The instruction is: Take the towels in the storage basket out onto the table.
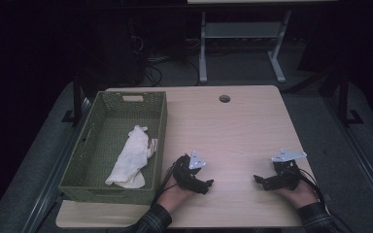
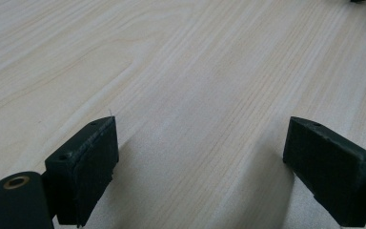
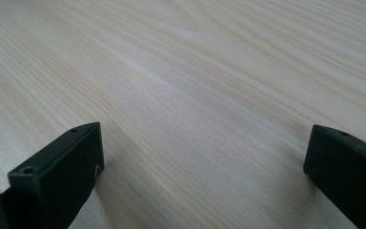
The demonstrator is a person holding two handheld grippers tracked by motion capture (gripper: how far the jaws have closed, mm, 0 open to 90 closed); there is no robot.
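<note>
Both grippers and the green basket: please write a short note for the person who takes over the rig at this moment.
Left gripper: open, nothing between the jaws, low over the bare table, beside the basket's right wall.
Right gripper: open, holding nothing, low over the table near its right edge.
The two grippers point toward each other.
Green basket: on the left part of the table. A crumpled white cloth lies inside it, toward its right side.
Done: neither gripper holds or touches the cloth.
Left: probably to handle the cloth; the left gripper is nearer.
</note>
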